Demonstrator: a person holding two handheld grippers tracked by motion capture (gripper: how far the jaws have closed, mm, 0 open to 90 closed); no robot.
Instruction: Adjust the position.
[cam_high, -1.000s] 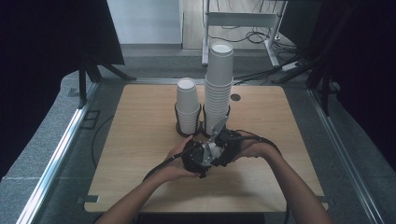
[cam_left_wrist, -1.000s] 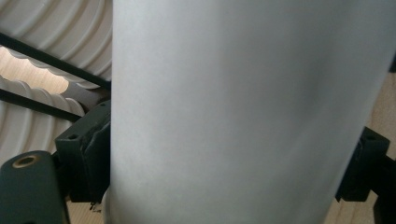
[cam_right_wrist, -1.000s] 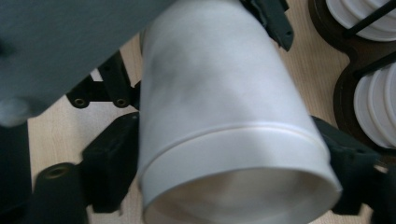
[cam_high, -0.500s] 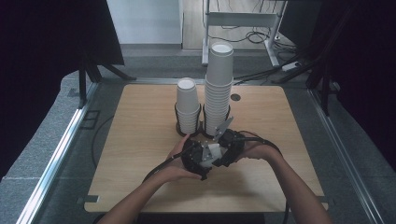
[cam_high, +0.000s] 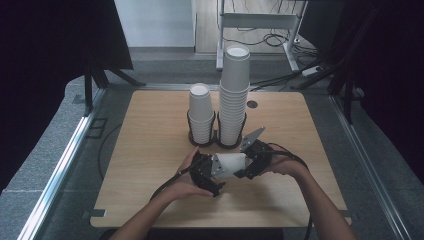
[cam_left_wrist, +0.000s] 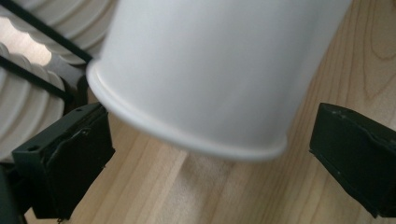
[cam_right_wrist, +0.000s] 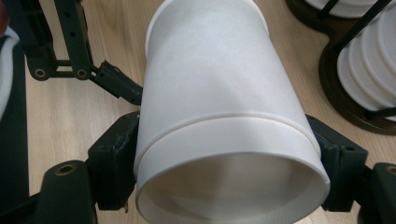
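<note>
A white paper cup (cam_high: 231, 164) lies on its side above the table, between the two grippers. In the right gripper view its open mouth (cam_right_wrist: 233, 186) faces the camera, and a second rim line partway along suggests two nested cups. My right gripper (cam_right_wrist: 226, 163) (cam_high: 244, 162) is shut on the band near the mouth. The cup's narrow base end (cam_left_wrist: 205, 84) hangs between the jaws of my left gripper (cam_left_wrist: 208, 161) (cam_high: 214, 172). Those jaws stand wide apart and open, clear of the cup wall.
Two stacks of white cups stand in black wire holders (cam_high: 202, 140) just behind the hands, a short stack (cam_high: 201, 112) and a tall stack (cam_high: 234, 95). The wooden table (cam_high: 150, 150) has bare room left, right and in front.
Both hands stay together at the table's middle with the cup between them. The right gripper has shifted slightly to the right.
</note>
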